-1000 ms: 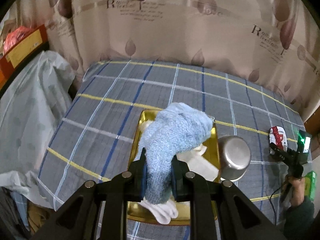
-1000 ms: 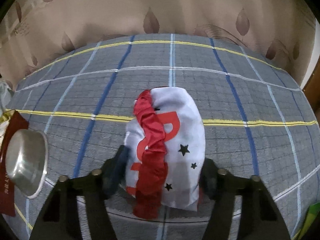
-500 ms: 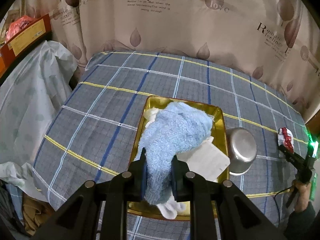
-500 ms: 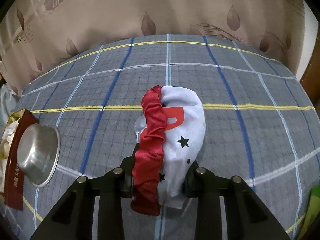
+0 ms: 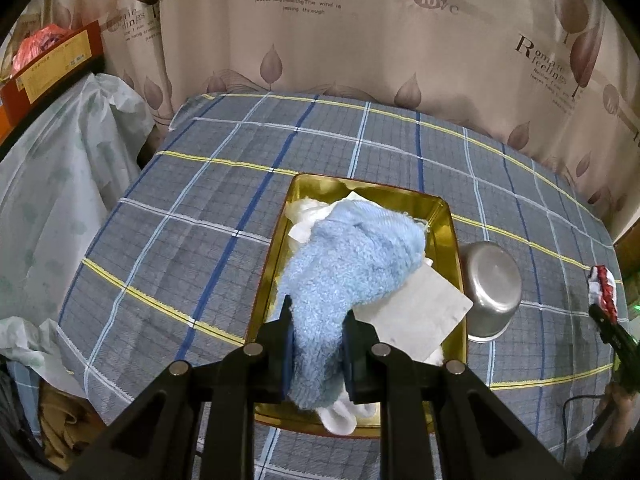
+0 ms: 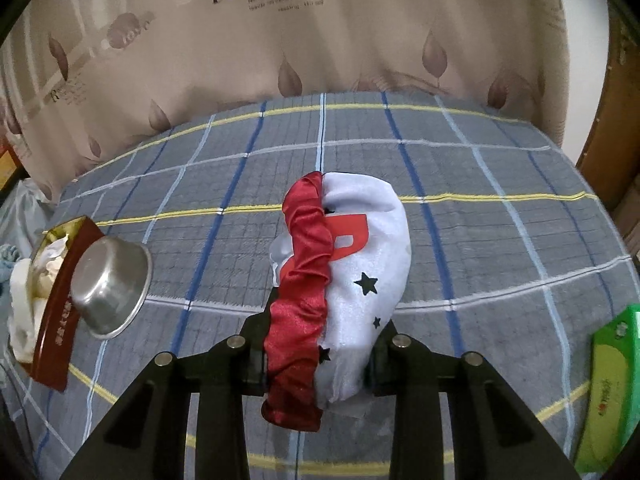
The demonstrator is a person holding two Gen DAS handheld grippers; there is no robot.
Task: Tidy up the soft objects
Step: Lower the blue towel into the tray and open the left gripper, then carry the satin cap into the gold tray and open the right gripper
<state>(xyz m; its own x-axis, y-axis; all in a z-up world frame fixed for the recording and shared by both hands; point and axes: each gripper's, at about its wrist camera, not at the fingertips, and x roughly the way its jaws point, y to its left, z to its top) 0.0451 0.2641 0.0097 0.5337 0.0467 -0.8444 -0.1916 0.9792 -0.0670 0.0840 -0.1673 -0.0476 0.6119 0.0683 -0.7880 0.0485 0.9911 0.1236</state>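
Note:
My left gripper [image 5: 316, 354] is shut on a fluffy light-blue sock [image 5: 352, 268], which hangs over the gold tray [image 5: 450, 224] on the plaid cloth. White cloths and a white folded sheet [image 5: 420, 312] lie in the tray under the sock. My right gripper [image 6: 318, 360] is shut on a white satin pouch with a red ruffled edge, a red letter and black stars [image 6: 360, 264], held above the cloth. The same pouch [image 5: 602, 290] and right gripper show small at the right edge of the left wrist view.
An upturned steel bowl [image 5: 492, 288] [image 6: 110, 284] leans against the tray's right side [image 6: 56, 316]. A green box [image 6: 608, 392] lies at the near right. Leaf-print curtains hang behind the table. A plastic-covered pile [image 5: 52, 184] stands left of it.
The right gripper's jaws closed on the pouch and lifted it off the cloth, moving back and up. The left gripper kept its hold on the blue sock and sank slightly over the tray.

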